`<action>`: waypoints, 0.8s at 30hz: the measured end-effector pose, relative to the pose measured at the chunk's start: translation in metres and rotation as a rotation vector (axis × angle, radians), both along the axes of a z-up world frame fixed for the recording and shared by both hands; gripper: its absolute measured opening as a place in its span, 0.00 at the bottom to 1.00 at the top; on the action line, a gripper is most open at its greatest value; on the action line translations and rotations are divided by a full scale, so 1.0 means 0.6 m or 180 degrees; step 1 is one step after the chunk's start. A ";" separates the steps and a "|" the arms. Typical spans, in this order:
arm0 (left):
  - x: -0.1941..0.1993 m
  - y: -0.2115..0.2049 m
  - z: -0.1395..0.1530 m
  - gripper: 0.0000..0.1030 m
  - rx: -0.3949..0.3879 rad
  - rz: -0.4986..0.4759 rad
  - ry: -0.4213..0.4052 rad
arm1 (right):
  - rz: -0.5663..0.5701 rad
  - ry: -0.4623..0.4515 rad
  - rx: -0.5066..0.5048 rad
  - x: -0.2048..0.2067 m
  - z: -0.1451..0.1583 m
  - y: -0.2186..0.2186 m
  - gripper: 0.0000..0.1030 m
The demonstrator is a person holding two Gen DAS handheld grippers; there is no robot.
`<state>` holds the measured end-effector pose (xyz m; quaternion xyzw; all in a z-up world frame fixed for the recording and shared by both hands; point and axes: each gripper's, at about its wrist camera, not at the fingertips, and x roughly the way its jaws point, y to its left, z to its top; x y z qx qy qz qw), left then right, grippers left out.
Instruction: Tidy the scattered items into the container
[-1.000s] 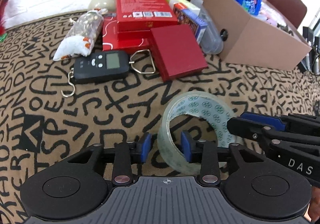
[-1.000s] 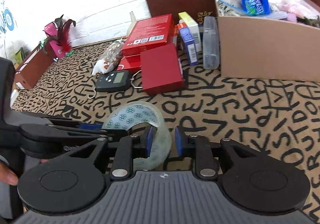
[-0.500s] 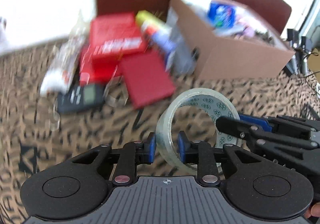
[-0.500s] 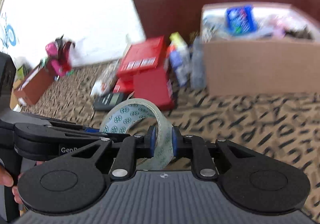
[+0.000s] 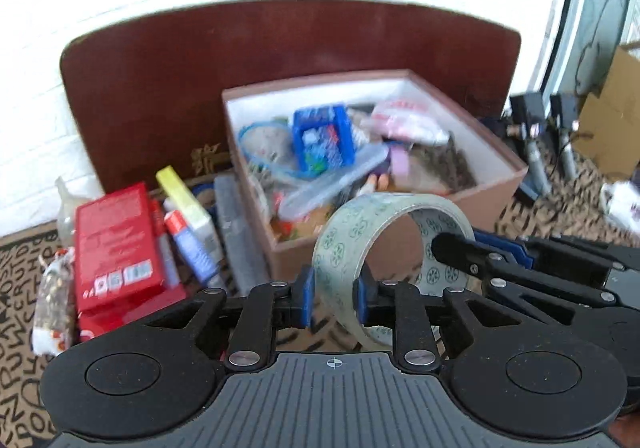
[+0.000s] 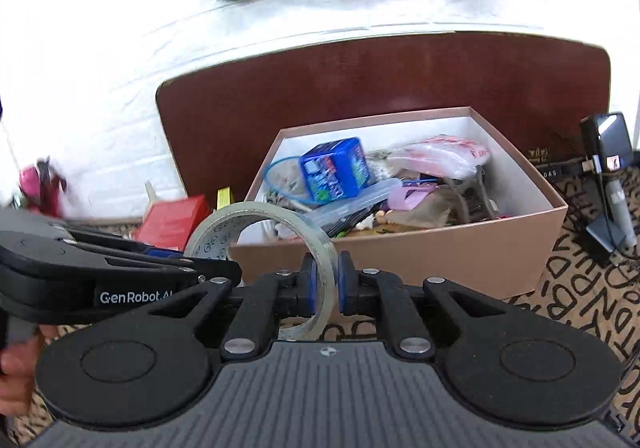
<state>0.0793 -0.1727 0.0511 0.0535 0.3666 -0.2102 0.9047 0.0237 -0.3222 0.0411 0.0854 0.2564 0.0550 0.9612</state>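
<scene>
Both claws are pinching the tape roll (image 5: pixel 394 248) at once: the left claw (image 5: pixel 333 300) is squeezing the band on its left side, and the right claw (image 6: pixel 324 284) is gripping the opposite side of the ring. That roll is hanging in the air just near the front wall of the open box (image 6: pixel 440 260), not yet over it. Being a light, stiff hoop with a slick film face, it is likely handling best when nipped across the band wall. Red cartons (image 5: pixel 116 248) are lying to the left of the box on the lettered cloth (image 6: pixel 580 288).
</scene>
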 end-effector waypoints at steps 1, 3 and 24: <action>0.002 -0.006 0.011 0.17 -0.0015 -0.0004 -0.0037 | -0.0004 -0.0026 -0.0011 0.002 0.010 -0.005 0.12; 0.005 -0.015 0.036 0.17 -0.0042 -0.0020 -0.0120 | -0.0017 -0.0108 -0.0087 0.008 0.038 -0.010 0.12; 0.327 -0.150 0.116 0.18 -0.0253 -0.0090 0.0054 | -0.0118 0.0146 -0.0557 0.337 0.163 -0.127 0.14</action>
